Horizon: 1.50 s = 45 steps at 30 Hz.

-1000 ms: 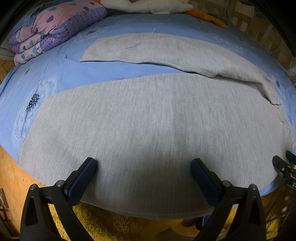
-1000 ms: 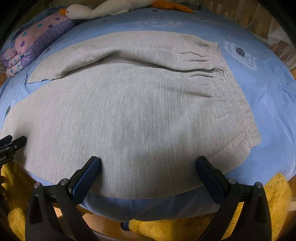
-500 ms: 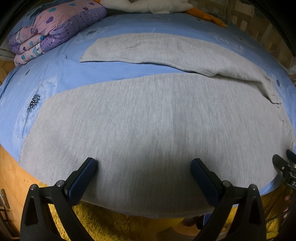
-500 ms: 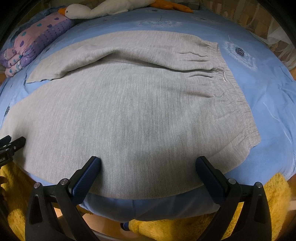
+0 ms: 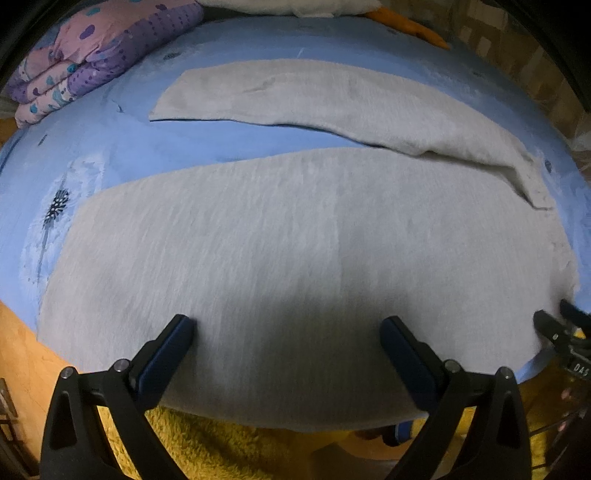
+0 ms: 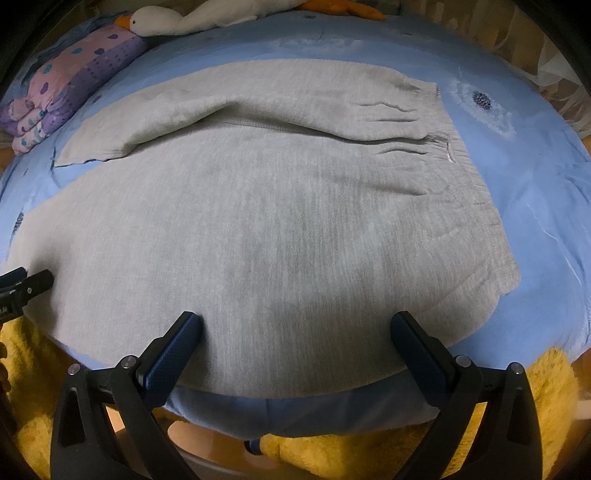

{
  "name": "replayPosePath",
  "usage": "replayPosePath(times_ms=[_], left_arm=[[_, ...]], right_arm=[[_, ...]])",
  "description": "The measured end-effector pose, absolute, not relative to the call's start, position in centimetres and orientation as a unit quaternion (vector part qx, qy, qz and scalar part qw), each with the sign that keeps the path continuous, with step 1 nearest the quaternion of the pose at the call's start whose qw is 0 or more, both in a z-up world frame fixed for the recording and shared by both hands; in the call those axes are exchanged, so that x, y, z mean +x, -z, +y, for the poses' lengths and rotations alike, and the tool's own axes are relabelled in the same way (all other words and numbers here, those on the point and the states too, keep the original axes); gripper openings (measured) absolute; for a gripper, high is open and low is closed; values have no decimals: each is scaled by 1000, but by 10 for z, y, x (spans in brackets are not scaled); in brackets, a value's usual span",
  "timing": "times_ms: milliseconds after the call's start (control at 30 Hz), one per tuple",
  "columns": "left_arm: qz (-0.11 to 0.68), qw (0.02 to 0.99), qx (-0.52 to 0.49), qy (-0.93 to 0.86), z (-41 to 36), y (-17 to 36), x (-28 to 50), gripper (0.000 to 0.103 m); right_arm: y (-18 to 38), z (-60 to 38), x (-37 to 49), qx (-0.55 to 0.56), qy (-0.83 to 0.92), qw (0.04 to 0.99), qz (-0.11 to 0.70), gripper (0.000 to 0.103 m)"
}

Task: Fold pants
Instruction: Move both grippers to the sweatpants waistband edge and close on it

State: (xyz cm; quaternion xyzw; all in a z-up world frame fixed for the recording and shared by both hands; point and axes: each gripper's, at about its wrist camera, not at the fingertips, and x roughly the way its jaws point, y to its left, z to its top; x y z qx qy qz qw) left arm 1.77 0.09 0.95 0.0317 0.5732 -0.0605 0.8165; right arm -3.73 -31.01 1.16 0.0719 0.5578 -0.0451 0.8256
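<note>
Grey pants (image 5: 295, 240) lie spread flat on a blue bed sheet (image 5: 110, 147), the two legs splayed apart toward the left. The elastic waistband (image 6: 476, 206) shows at the right in the right wrist view. My left gripper (image 5: 286, 328) is open above the near leg's front edge, nothing between its fingers. My right gripper (image 6: 295, 325) is open over the near hip area of the pants (image 6: 277, 221), also holding nothing. Each gripper's tip shows at the edge of the other's view: right gripper (image 5: 561, 328), left gripper (image 6: 22, 284).
A folded pink and purple quilt (image 5: 92, 48) lies at the back left. A white plush goose (image 6: 192, 18) rests at the head of the bed. Yellow fuzzy fabric (image 5: 221, 443) hangs below the near bed edge. Wooden floor (image 5: 22, 350) shows at the left.
Both grippers have eased slightly forward and lower over the pants; the view has shifted a little. The pants have not moved.
</note>
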Motion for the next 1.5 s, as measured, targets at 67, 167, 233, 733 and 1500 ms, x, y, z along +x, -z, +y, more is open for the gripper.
replayPosePath(times_ms=[67, 167, 233, 733, 1500], left_arm=[[576, 815, 20, 67, 2, -14, 23, 103], [572, 817, 17, 74, 0, -23, 34, 103], [565, 821, 27, 77, -4, -30, 43, 103], [559, 822, 60, 87, -27, -56, 120, 103], [569, 814, 94, 75, -67, -24, 272, 102]], right_arm=[[-18, -318, -34, 85, 36, 825, 557, 103], [-27, -328, -27, 97, 29, 827, 552, 103], [-32, -335, -22, 97, 28, 829, 549, 103], [-58, -399, 38, 107, 57, 839, 531, 103], [-28, -435, 169, 51, 56, 827, 557, 103]])
